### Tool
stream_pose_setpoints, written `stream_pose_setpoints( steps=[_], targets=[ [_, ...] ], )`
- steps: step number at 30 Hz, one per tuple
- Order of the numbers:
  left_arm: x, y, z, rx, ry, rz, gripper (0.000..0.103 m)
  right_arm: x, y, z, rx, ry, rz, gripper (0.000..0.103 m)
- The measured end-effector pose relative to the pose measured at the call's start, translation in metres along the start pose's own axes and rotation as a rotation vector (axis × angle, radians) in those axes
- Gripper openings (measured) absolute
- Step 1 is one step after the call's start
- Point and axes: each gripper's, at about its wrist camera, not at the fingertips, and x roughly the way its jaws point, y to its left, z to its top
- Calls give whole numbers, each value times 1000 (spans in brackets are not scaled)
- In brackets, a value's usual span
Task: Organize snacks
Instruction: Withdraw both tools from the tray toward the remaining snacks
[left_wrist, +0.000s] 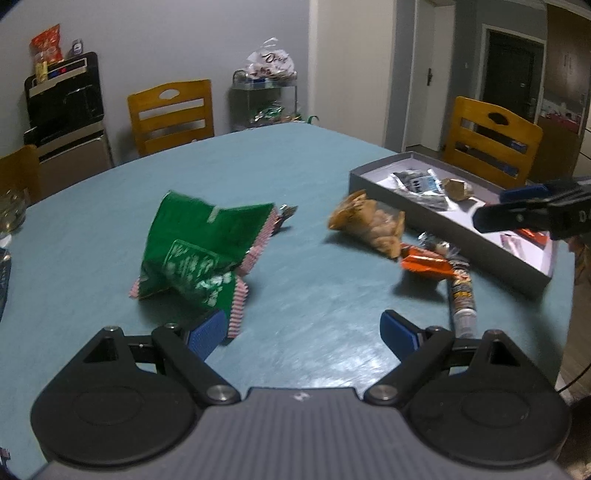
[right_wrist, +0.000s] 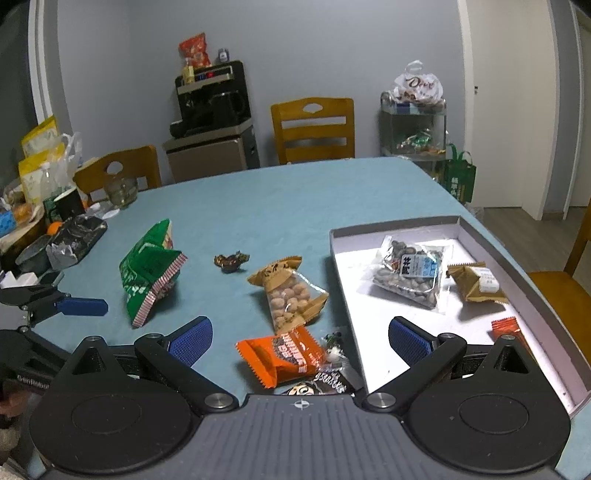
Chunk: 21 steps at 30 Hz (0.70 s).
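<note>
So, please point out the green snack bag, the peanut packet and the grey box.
green snack bag (right_wrist: 147, 273), right wrist view, front face.
peanut packet (right_wrist: 290, 299), right wrist view, clear window.
grey box (right_wrist: 373, 230), right wrist view, far rim.

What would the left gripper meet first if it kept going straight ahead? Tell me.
Probably bare table: the open left gripper points between the green snack bag and the peanut packet, though the bag's edge lies close.

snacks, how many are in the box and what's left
Done: the box holds a bean pack, a tan packet and an orange one. In hand: nothing; both tongs are open. Left on the table: green bag, peanuts, candy, orange pack, others beside it.
</note>
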Motion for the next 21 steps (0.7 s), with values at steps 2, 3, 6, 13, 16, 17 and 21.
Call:
stream_pose_setpoints(
  steps=[2,3,6,13,16,17,21],
  targets=[
    [2,3,-2,-12,8,2,91,2,2,-3,-3,16,3,103],
    [3,2,-2,-14,12,1,91,2,3,-4,-5,26,7,103],
    [7,-1,-4,-9,21,-3,91,2,9,-10,-16,53,31,103],
    [13,-15,6,6,19,-39,91,2,22,-28,-34,125,101,103],
    [19,-26,14,16,23,-70,91,6,22,-34,-27,155,104,103],
    [21,-30,17,22,24,-82,91,8,22,-36,-27,162,103,103],
    [39,-53,30,55,20,-135,91,13,20,-41,-24,167,96,103]
  ],
)
